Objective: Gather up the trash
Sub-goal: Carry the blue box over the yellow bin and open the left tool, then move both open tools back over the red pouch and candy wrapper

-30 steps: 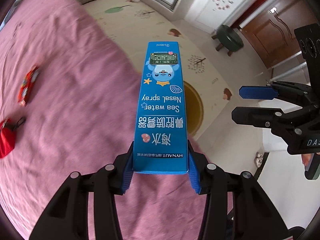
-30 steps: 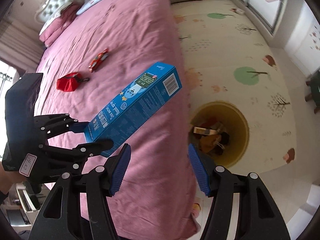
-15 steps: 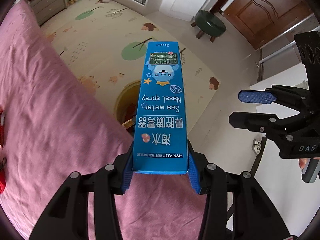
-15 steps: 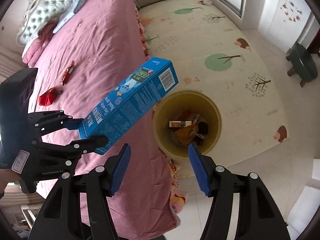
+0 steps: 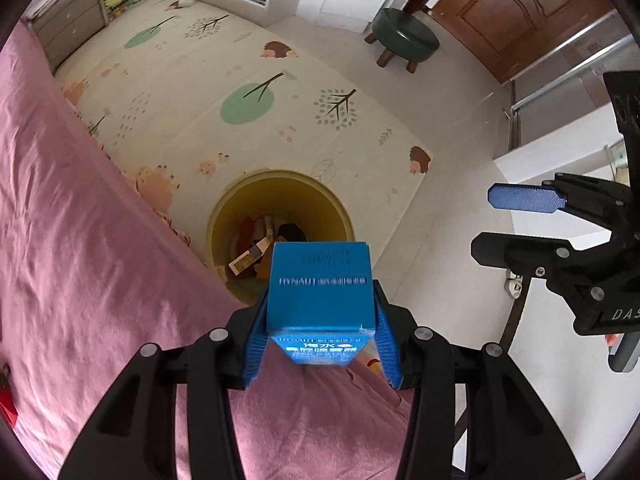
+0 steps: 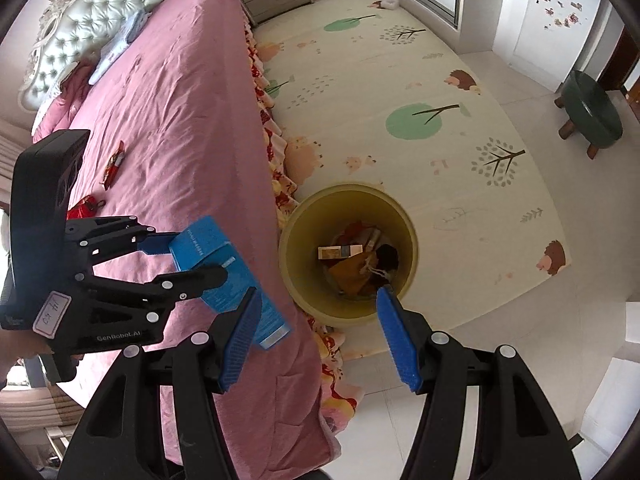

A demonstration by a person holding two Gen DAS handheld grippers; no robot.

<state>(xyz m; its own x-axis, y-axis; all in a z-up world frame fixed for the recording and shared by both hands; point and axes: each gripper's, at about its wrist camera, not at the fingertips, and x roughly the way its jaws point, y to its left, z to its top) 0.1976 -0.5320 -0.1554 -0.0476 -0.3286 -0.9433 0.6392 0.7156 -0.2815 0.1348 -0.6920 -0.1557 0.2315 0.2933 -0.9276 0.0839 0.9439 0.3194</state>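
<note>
The blue box is clamped in the left tongs above the bed's edge, the right tongs held apart and empty, and a release here risks missing the yellow bin.

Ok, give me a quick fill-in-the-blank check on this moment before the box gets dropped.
1. The blue box is clamped in the ____ gripper.
2. The bin on the floor mat is ____ in colour.
3. The right gripper holds ____ between its jaws.
4. The red wrapper lies on the ____ bedspread.

Missing words: left; yellow; nothing; pink
</note>
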